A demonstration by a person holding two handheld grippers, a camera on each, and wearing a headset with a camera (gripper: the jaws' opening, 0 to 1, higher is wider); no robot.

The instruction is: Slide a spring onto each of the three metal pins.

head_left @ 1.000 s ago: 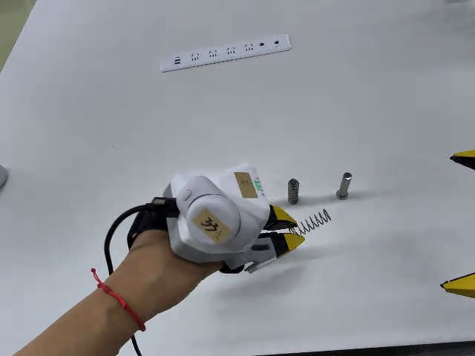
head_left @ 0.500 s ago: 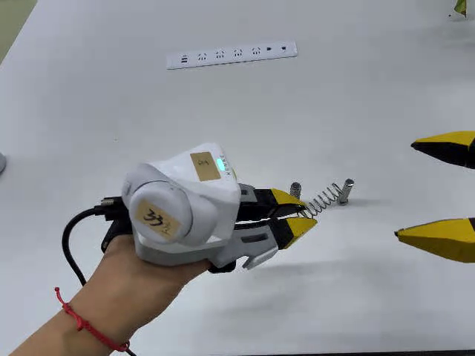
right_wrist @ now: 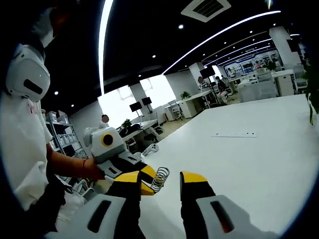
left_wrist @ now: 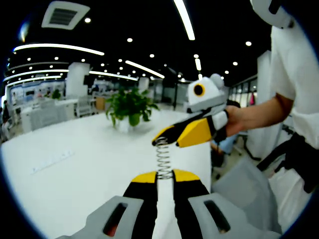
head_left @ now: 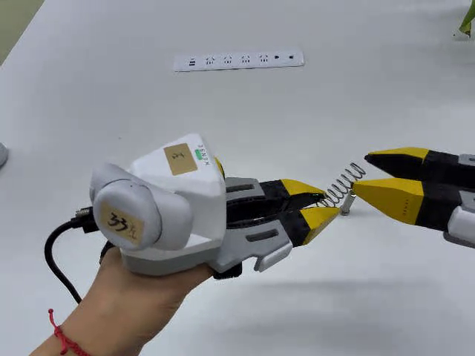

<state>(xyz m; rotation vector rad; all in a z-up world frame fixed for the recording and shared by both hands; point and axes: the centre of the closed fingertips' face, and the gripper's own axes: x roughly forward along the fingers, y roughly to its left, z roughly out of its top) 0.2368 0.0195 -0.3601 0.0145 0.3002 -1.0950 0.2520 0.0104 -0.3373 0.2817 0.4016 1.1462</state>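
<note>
Starting on the left, your left hand (head_left: 141,297) carries the left gripper (head_left: 330,204) well up off the bench (head_left: 89,111) now. A second ago it sat low, with the coil almost flat on the surface. Its jaws are clamped on the near end of the spring (head_left: 344,184), and the left gripper view confirms it, the spring (left_wrist: 163,158) standing straight out from between the closed yellow tips.

Moving right, the spring's free end now slants up and away, hanging in the air above the pin (head_left: 346,205) rather than trailing beside it. That pin stands on the bench just beyond the left jaw tips, partly hidden, and I can't tell its top from here.

On the right comes the big change. The right gripper (head_left: 364,176) was only a pair of tips at the edge of the picture and has now swung right in. Its jaws are parted, with the free end of the spring between them. In the right gripper view the coil (right_wrist: 159,179) sits against one jaw with a clear gap to the other, so nothing is pinched yet.

It looks to me like a two-handed steadying move before the spring goes down over that pin, so this one isn't threaded yet.
</note>
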